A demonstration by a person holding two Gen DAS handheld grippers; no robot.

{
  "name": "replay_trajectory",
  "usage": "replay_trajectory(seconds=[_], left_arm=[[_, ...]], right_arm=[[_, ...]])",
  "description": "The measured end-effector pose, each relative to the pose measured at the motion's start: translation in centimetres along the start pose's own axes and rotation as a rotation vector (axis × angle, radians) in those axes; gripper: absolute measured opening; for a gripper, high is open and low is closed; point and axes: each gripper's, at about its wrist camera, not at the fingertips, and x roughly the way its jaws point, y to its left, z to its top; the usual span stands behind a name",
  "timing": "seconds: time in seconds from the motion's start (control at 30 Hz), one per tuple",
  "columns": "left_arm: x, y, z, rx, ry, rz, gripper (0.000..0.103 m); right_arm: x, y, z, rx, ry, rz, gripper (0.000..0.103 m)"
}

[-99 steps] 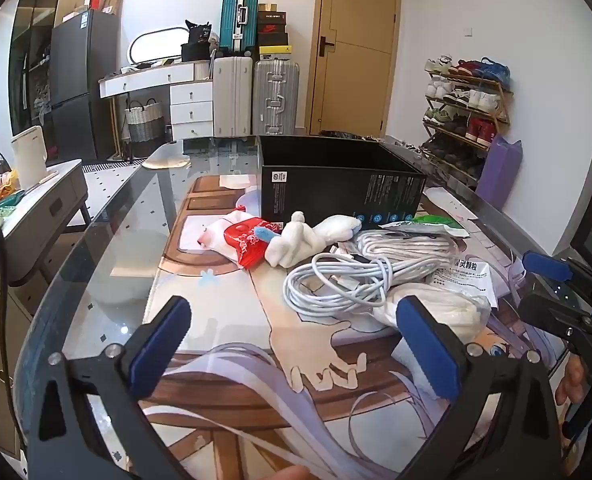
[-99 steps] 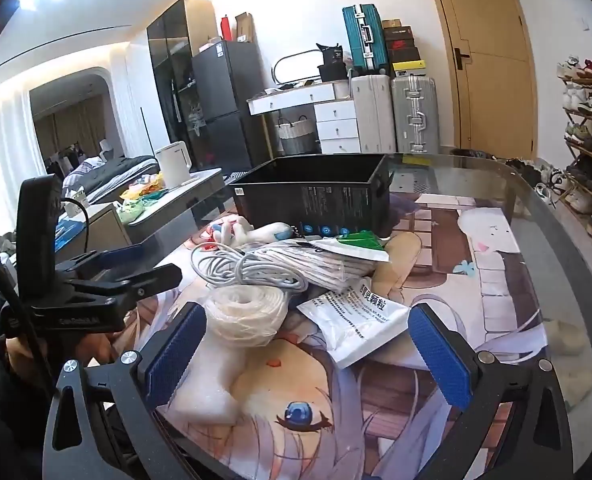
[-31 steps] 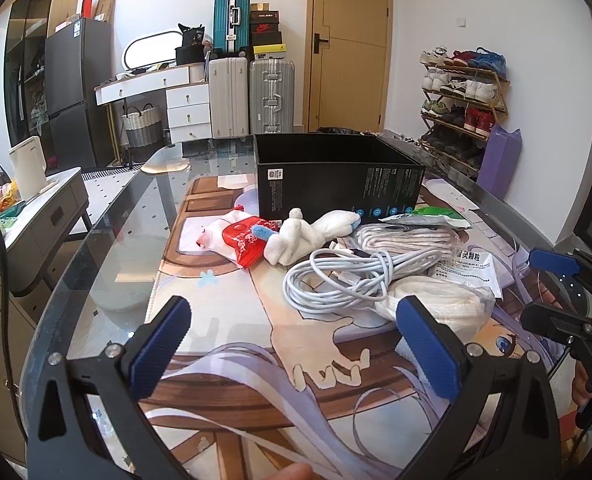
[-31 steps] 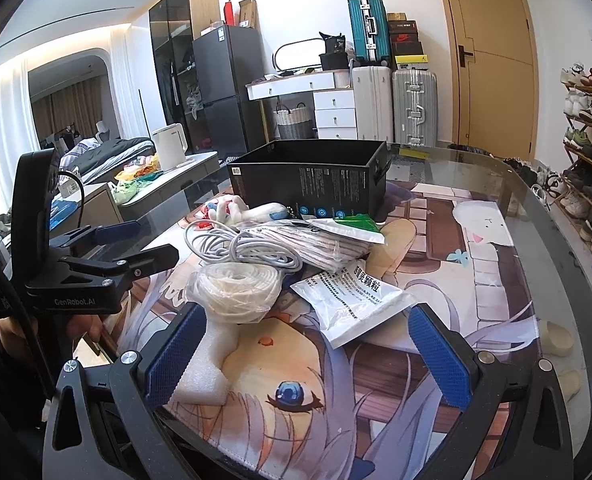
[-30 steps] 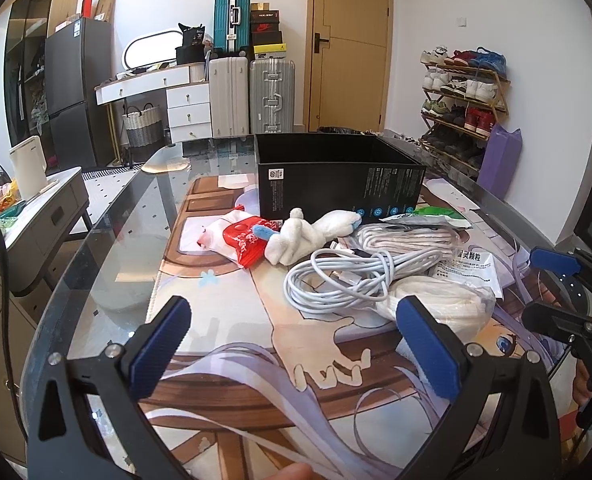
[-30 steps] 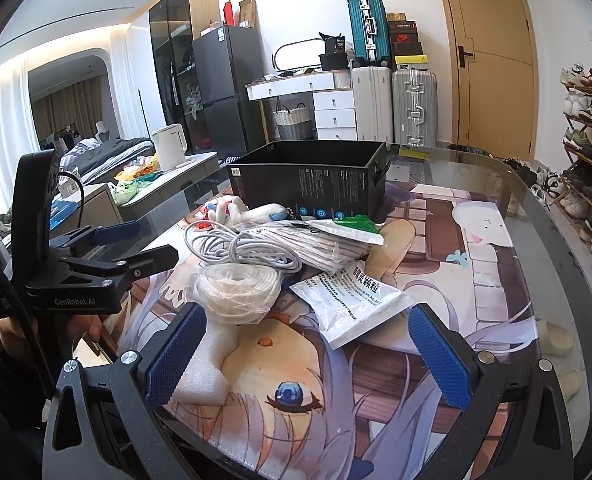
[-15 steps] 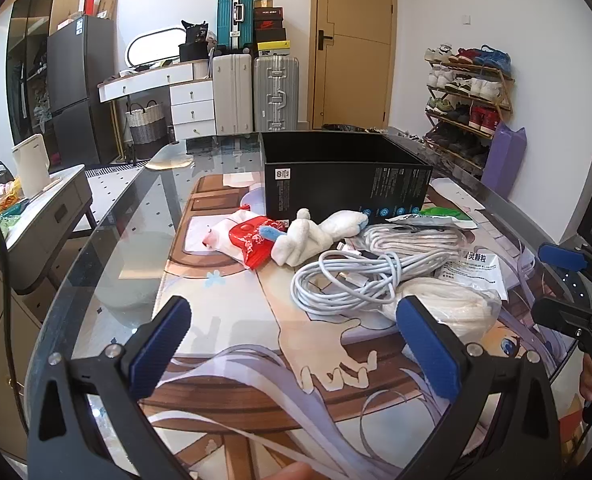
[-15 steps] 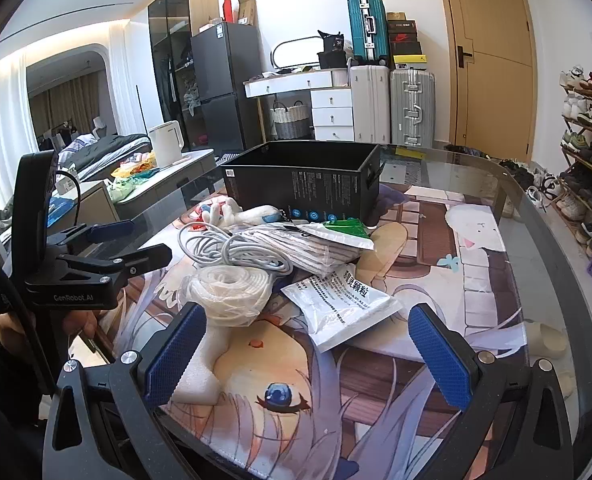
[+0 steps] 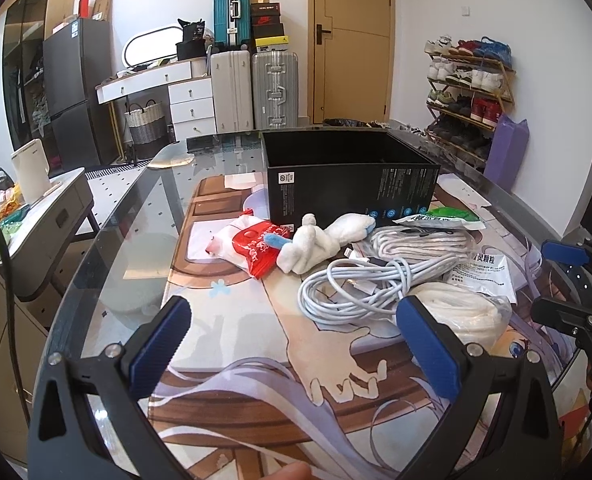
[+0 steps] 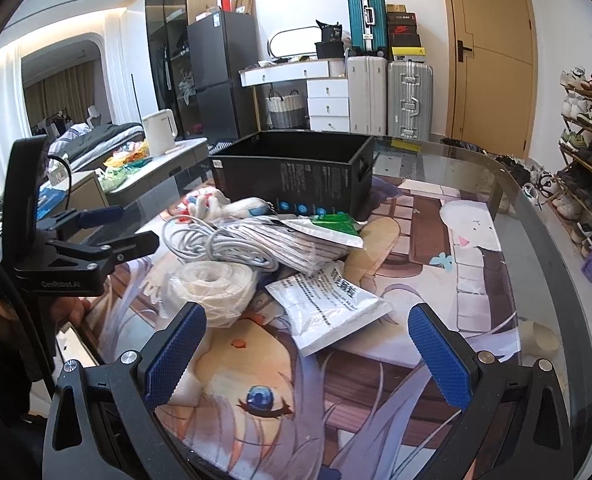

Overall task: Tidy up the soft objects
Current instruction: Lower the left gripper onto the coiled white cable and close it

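Observation:
A pile of soft things lies on the printed mat in front of an open black box (image 9: 348, 168). It holds a white plush toy (image 9: 320, 242), a red-and-white packet (image 9: 249, 244), a coil of white cable (image 9: 360, 288), a bagged white roll (image 9: 468, 312), a white sachet (image 9: 484, 274) and a green packet (image 9: 452, 216). My left gripper (image 9: 293, 340) is open and empty, short of the cable coil. My right gripper (image 10: 308, 352) is open and empty, just short of the sachet (image 10: 328, 312) and the roll (image 10: 211, 284). The box also shows in the right wrist view (image 10: 296, 178).
The glass table's curved edge (image 9: 91, 256) runs on the left, its right edge (image 10: 556, 264) near a shoe rack (image 9: 468, 92). Suitcases (image 9: 251, 88), a dresser and a door stand behind. A side table with a kettle (image 9: 31, 176) is at the left.
Both grippers have shifted slightly, staying open and empty. The pile and the box have not moved.

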Motion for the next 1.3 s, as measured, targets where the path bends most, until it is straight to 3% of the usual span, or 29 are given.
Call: replay_trajectory(seconds=[0.33,0.7,0.97,1.23,1.3], left_arm=[[1.3,-0.3,0.6,0.060,0.046,-0.014,0.103],[2.5,-0.1,1.2,0.025,0.091,-0.107,0.103],[3.3,0.4,1.7,-0.009,0.121,-0.130,0.103],[4.7,1.1,2.2,-0.062,0.180,-0.146,0.100],[5.0,1.4,2.2,-0.078,0.192,-0.152,0.096]], right_arm=[[1.5,-0.9,0.5,-0.031,0.055,-0.037,0.103],[3.8,-1.3,0.9,-0.070,0.134,-0.028,0.103],[5.4,-1.6,1.4,-0.105,0.176,-0.014,0.101],[7.0,-1.7,1.8,-0.118,0.226,0.029,0.085],[7.2,-1.8,1.8,-0.114,0.230,0.035,0.083]])
